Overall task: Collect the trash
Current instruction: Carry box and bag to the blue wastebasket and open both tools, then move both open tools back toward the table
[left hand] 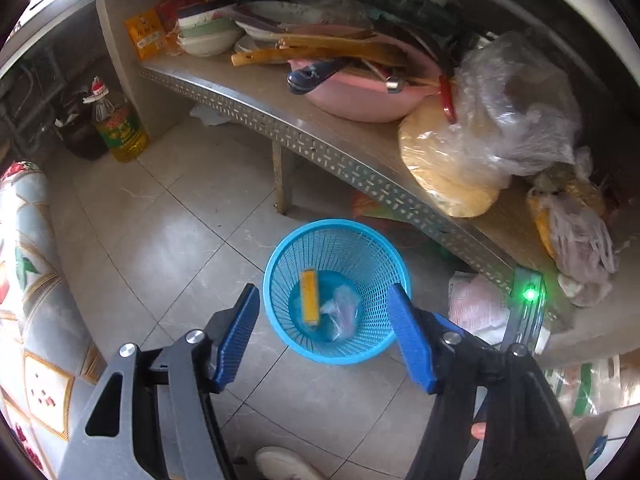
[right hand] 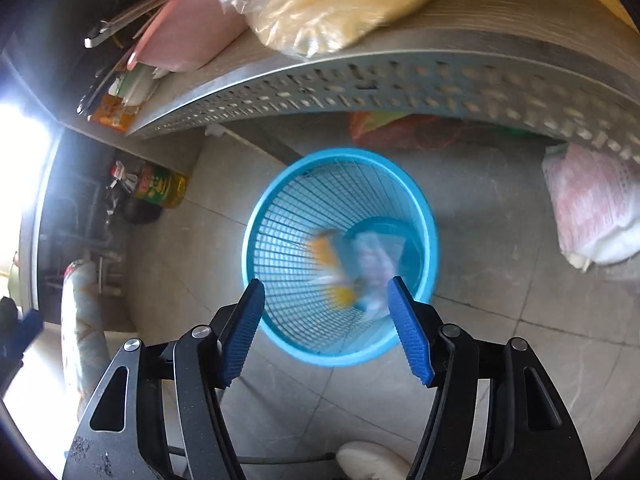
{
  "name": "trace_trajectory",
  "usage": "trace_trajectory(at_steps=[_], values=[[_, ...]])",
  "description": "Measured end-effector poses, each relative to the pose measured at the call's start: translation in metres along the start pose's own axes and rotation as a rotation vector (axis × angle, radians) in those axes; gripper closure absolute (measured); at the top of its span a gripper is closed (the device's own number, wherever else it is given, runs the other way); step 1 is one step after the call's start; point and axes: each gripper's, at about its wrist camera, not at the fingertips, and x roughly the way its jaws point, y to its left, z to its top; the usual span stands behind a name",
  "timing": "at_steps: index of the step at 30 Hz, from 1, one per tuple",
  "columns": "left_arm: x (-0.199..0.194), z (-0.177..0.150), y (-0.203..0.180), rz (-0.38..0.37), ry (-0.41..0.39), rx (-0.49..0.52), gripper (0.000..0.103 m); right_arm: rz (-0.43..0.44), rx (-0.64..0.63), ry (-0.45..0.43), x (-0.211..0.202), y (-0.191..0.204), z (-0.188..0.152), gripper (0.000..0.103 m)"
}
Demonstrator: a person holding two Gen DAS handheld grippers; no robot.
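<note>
A low metal bench (left hand: 328, 144) with a perforated front edge carries a pink basin (left hand: 360, 100) and bagged goods; on the tiled floor (left hand: 160, 240) just before that edge stands a blue mesh wastebasket (left hand: 280, 308); in its bottom lie a yellow wrapper (left hand: 310, 298) and crumpled clear plastic (left hand: 342, 308); the left gripper (left hand: 322, 294) and right gripper (right hand: 326, 286) hang above it, jaws spread, nothing between them.
</note>
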Motion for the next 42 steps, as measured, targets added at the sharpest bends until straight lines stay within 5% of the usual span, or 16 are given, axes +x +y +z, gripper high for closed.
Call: trace_trajectory(at_steps=[11,19,24,28,35,42], values=[[-0.117,-0.063,-0.001,-0.027,-0.13,0.023,0.025,-0.112,-0.125,-0.082,-0.083,-0.016,-0.067,0.032],[-0.191,-0.154,0.014,-0.153,-0.192,-0.153,0.02,-0.232,-0.267,-0.144,-0.131,0.01,-0.111,0.01],[-0.21,-0.202,0.022,-0.102,-0.186,-0.175,0.019,-0.287,-0.369,-0.255,-0.165,0.039,-0.122,0.008],[-0.221,-0.236,0.043,-0.138,-0.185,-0.264,0.016,-0.275,-0.479,-0.283,-0.184,0.065,-0.133,0.008],[-0.245,-0.276,0.07,-0.076,-0.239,-0.315,0.007,-0.218,-0.625,-0.354,-0.216,0.11,-0.159,0.008],[-0.268,-0.306,0.106,-0.033,-0.266,-0.361,0.007,-0.165,-0.799,-0.299,-0.21,0.149,-0.188,0.008]])
